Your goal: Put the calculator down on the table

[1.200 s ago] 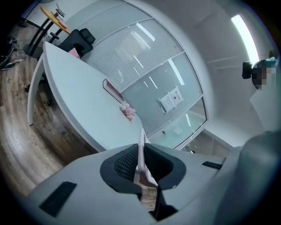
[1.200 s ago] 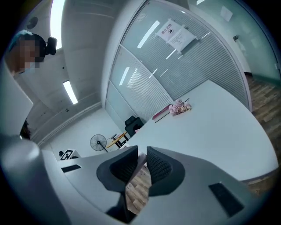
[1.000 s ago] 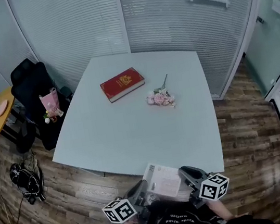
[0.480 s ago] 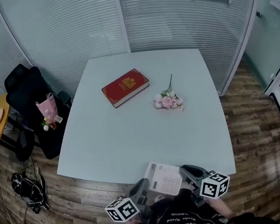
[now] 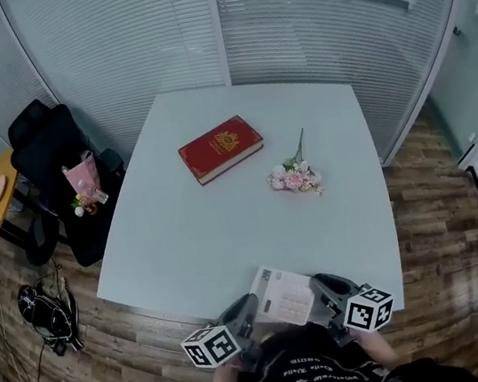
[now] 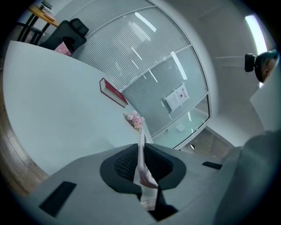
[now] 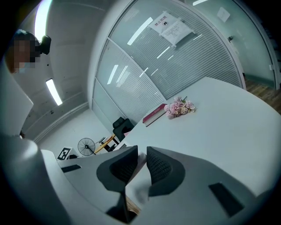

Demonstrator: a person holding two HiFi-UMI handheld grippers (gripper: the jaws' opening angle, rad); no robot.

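Observation:
The calculator (image 5: 283,296), flat and white, is held level between my two grippers, just over the near edge of the white table (image 5: 226,223). My left gripper (image 5: 246,312) is shut on its left side. In the left gripper view the jaws (image 6: 141,151) pinch its thin white edge (image 6: 140,139). My right gripper (image 5: 324,294) is shut on its right side. The right gripper view shows the white body (image 7: 137,190) running down between the pads of that gripper (image 7: 141,157). The underside of the calculator is hidden.
A red book (image 5: 221,148) lies on the far half of the table, with a small bunch of pink flowers (image 5: 295,177) to its right. A black chair (image 5: 45,158) holding a pink bag (image 5: 84,179) stands at the left. Glass partition walls close the back.
Both grippers have carried the calculator forward, from in front of the table's near edge to just over it. The book and flowers have not moved on the table.

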